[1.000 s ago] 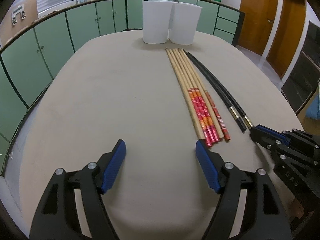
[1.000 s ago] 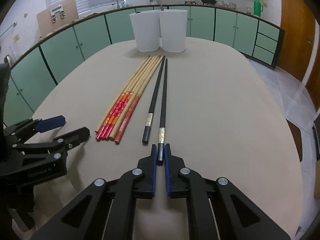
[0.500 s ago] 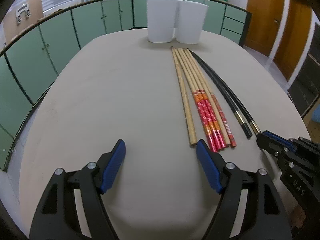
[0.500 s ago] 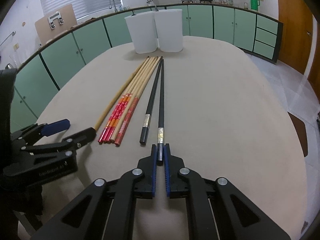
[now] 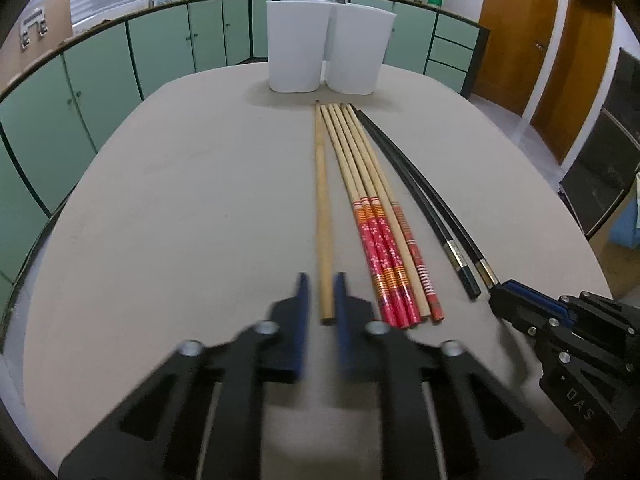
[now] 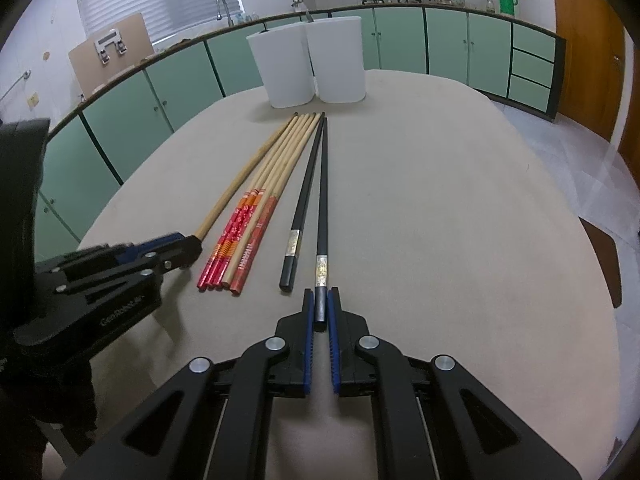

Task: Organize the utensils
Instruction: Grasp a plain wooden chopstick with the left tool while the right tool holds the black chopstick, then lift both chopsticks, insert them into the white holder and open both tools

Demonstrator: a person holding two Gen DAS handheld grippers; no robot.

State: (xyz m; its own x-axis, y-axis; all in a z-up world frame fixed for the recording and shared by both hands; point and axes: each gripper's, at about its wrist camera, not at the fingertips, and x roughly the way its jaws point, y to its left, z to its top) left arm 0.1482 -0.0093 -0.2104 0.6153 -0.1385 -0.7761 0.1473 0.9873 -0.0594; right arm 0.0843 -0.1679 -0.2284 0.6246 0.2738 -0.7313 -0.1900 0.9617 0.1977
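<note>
- The left hand-held gripper [image 5: 322,294] sits low over the beige table [image 5: 180,200], its blue pads narrowed around the near end of a plain wooden chopstick [image 5: 323,208]. A thin gap shows on each side of the stick in the left wrist view (the fingers are blurred there), so I cannot tell whether the pads actually press on it.
- That plain chopstick lies on the table and runs away from the gripper toward two white containers [image 5: 295,46] at the far end, angled slightly apart from its neighbours.
- Just to its right lies a bundle of four chopsticks with red patterned ends [image 5: 384,256] — side by side and touching, their pale tips pointing at the containers.
- Farther right are two black chopsticks [image 5: 416,184] with metal bands near their thick ends.
- The right hand-held gripper [image 6: 320,308] is clamped on the thick end of the right-hand black chopstick [image 6: 321,208]; the pads meet it on both sides, and the stick's far part rests on the table.
- The other black chopstick [image 6: 302,200] lies free just to the left, its tip close to its partner's near the containers.
- The two containers stand upright and touching each other — the left one [image 6: 286,66] slightly nearer in the right wrist view than the right one [image 6: 336,58].
- Green cupboards [image 6: 180,80] curve around behind the table.
</note>
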